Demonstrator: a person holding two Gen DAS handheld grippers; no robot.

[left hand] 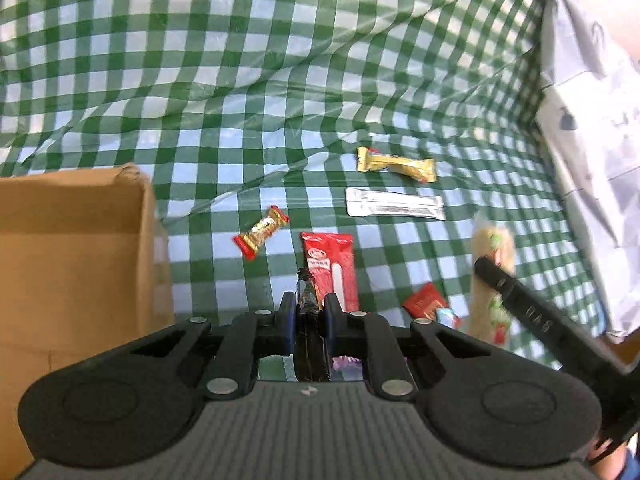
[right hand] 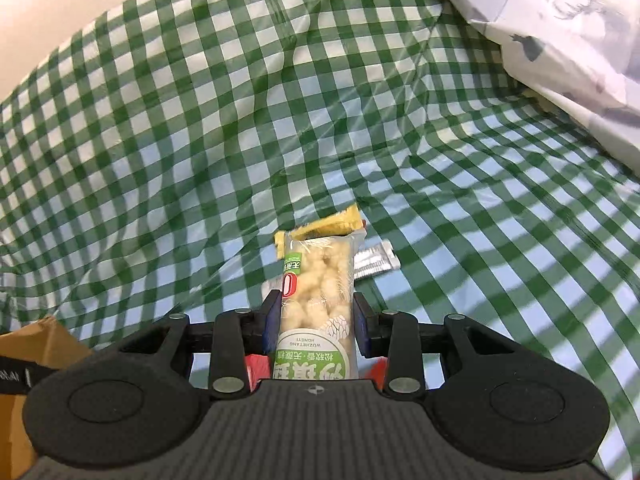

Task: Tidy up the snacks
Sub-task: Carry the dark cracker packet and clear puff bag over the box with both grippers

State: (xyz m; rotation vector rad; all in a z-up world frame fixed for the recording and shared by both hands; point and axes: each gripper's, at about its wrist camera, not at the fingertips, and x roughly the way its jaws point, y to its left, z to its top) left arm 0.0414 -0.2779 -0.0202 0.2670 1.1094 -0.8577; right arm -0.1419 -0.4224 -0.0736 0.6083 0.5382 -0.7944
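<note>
Gripping a pale puffed-snack packet (right hand: pixel 316 304), your right gripper (right hand: pixel 316 312) is clamped on it above the checked cloth (right hand: pixel 200 140); your left gripper (left hand: pixel 308 312) pinches a dark wrapper (left hand: pixel 307 300), cardboard box (left hand: pixel 72 248) just left, other snacks lying ahead.

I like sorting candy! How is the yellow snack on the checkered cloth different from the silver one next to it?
The yellow snack has a gold wrapper that is crinkled and bent, while the silver snack has a shiny grey wrapper that is flat and straight. The yellow snack lies farther away on the checkered cloth; the silver snack lies nearer. The silver snack looks a little longer. Both are long, thin, wrapped bars lying loose, and neither is held.
</note>
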